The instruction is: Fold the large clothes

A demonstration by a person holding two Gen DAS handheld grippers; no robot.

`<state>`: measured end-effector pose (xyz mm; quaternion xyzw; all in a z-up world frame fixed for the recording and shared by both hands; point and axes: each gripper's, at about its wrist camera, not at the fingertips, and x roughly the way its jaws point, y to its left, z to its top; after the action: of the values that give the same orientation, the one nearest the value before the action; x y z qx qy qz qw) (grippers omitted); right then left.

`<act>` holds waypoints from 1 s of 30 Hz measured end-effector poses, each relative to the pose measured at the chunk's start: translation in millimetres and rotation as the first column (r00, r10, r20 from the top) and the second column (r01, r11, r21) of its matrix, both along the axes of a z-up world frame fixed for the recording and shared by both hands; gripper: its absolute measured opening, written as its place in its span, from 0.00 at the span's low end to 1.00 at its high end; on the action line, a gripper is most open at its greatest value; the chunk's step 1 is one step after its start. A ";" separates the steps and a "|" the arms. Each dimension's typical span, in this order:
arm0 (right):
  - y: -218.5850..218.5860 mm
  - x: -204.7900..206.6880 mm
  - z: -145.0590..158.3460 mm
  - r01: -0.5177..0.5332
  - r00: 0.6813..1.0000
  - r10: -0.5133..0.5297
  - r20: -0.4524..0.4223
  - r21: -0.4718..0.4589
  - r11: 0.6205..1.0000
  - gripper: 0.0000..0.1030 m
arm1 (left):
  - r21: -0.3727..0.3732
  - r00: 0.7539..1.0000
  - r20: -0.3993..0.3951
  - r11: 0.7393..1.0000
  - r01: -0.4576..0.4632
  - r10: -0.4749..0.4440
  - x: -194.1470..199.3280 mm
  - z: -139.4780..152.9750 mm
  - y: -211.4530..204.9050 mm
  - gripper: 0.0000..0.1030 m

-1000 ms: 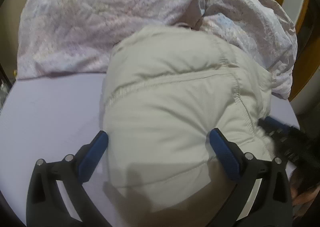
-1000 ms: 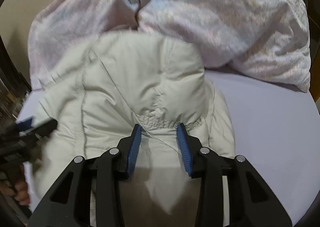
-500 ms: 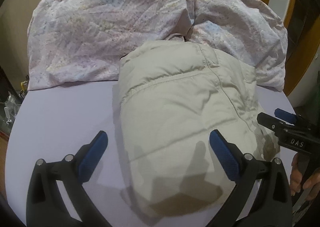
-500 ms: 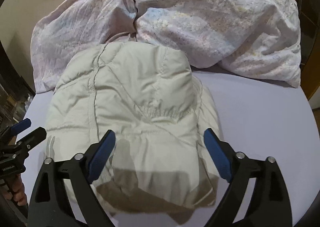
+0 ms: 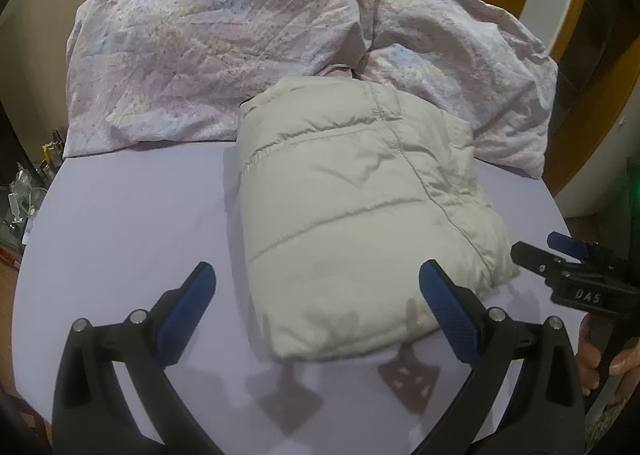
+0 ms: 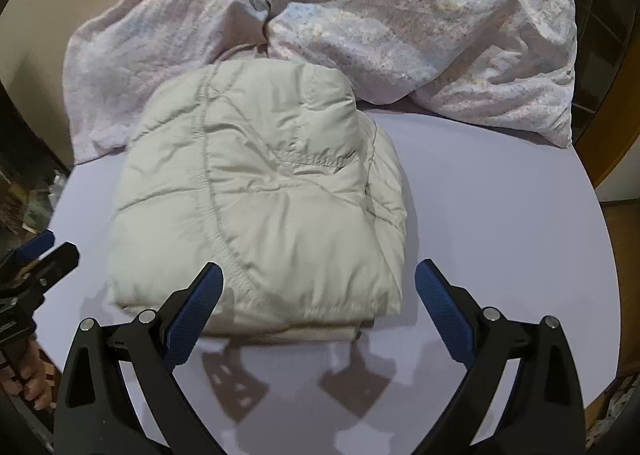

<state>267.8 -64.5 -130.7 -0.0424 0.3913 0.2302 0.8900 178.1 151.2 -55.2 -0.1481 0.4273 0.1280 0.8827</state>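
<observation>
Right gripper [image 6: 318, 289] is hanging over the near edge of the folded jacket [image 6: 264, 199], jaws still opening, nearly full spread, blue pads clear of the fabric, nothing pinched. A second ago these pads were close together right at the gathered seam of the jacket; now they are standing wide and well back from it. Left gripper [image 5: 316, 289] is also spread wide, empty, same gap as before, pads not touching cloth. Both grippers are sitting higher and farther back than a second ago: the jacket is filling less of each view and more sheet is showing in front of it. The cream puffer jacket [image 5: 360, 215] is lying folded into a compact bundle on the lavender bed sheet [image 5: 132, 223], far edge touching the crumpled floral quilt [image 5: 216, 51] piled behind it. The bundle is looking flatter and more settled than earlier, when it was puffed up against the lenses. Gripper shadows are falling on the sheet just in front of the jacket. In the left view the right gripper is showing at the right edge beside the jacket, a hand [image 5: 612, 363] gripping its handle.
</observation>
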 end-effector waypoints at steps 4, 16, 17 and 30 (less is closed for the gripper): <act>-9.7 -20.3 9.0 -0.031 0.999 0.031 -0.026 0.010 0.999 0.96 | -0.014 1.000 -0.013 1.000 0.004 -0.004 -19.3 12.4 -7.8 0.98; -18.8 -77.9 9.1 -0.136 0.985 0.134 -0.107 -0.008 0.991 0.96 | -0.037 1.000 -0.008 0.999 0.008 -0.008 -69.8 41.1 -41.0 0.98; -19.7 -80.9 9.0 -0.139 0.984 0.137 -0.110 -0.011 0.990 0.96 | -0.040 1.000 -0.012 0.999 0.007 -0.007 -72.6 41.4 -43.9 0.98; -47.8 -111.1 9.7 -0.133 0.980 0.133 -0.150 0.015 0.991 0.96 | -0.097 0.999 -0.026 0.995 0.032 -0.034 -97.1 42.3 -72.1 0.98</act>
<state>156.7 -112.3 -121.0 -0.0487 0.4533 0.2927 0.8405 81.0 79.1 -12.9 -0.1817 0.4476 0.0946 0.8705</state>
